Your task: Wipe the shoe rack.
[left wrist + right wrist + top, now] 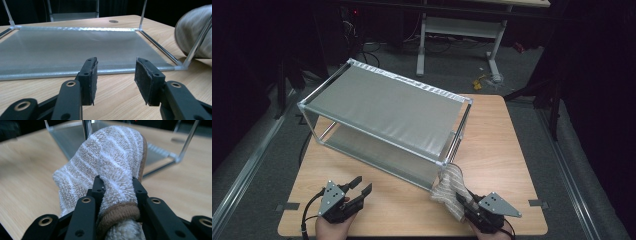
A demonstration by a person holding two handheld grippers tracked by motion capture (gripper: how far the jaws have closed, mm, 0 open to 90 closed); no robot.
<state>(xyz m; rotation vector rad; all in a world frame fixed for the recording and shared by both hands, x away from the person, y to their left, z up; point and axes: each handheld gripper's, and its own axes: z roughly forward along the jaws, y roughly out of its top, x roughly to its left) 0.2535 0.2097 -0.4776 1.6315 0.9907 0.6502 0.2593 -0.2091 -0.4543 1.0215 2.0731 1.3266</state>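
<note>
We are looking at a pale wood-grain table (512,150) filling the lower middle of the high view. Sitting across its centre is a two-tier rack (387,107), thin shiny metal tubes stretching smooth grey fabric into flat shelves. At the lower right, just beside the rack's near corner post, we are seeing a fuzzy sock (451,190), beige terry with white stripes and a brown cuff. The right gripper (469,205) is pinching it at the cuff, black jaws pressing the pile. At the lower left, the left gripper (362,186) is resting partly open, holding nothing, its rough foam pads (143,75) facing the lower shelf.
</note>
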